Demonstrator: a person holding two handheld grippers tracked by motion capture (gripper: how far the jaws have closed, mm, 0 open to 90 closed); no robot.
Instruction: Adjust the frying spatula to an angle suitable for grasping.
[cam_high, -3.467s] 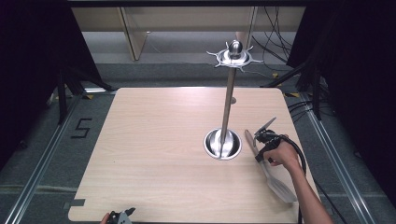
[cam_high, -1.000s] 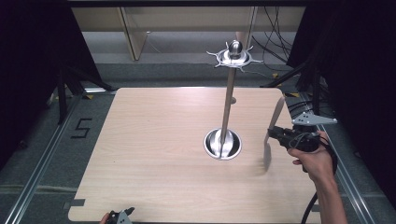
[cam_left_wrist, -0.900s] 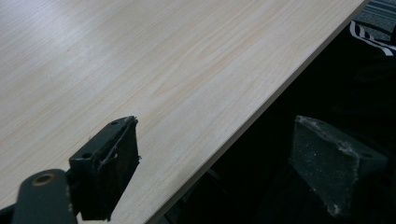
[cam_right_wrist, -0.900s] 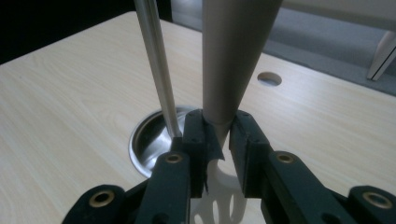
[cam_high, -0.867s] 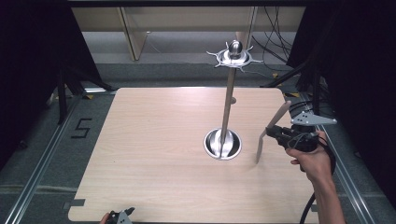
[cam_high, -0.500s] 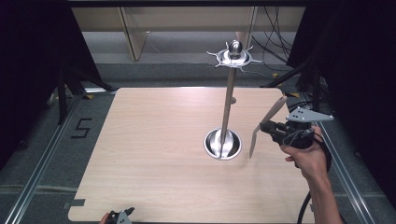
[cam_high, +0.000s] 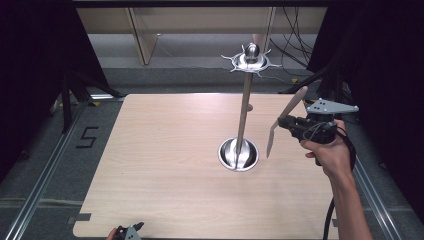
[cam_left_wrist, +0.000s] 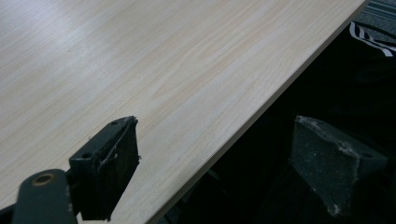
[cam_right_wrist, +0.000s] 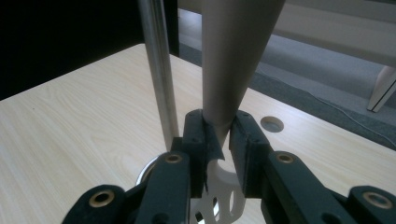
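Your right hand-held gripper (cam_high: 296, 123) is pinching a beige kitchen utensil (cam_high: 284, 120), apparently a slotted turner or spatula, near the middle of its length: in the right gripper view the pads (cam_right_wrist: 198, 135) press on its tapering handle, which runs up and away from the camera, with a white slotted part showing just below the jaws. In the high view the utensil is clear of the table (cam_high: 165, 165), tilted, its handle end up toward the far right and its lower end pointing down toward the round base (cam_high: 238, 154) of the metal stand (cam_high: 244, 107). Judged step: carrying the utensil toward the stand, most likely to hang it on one of the hooks of the crown (cam_high: 251, 61) at the top of the pole. The next move calls for more height, since the handle tip sits well below the crown, then a turn of the wrist so that whatever hole or loop the handle has meets a hook; whether it has one cannot be told here. Watch the pole, which is just beside the utensil in the right gripper view. Your left hand-held gripper (cam_left_wrist: 224, 163) sits at the near table edge, jaws spread, nothing between them. Containers: only the shallow dished base of the stand, and it holds nothing but the pole.
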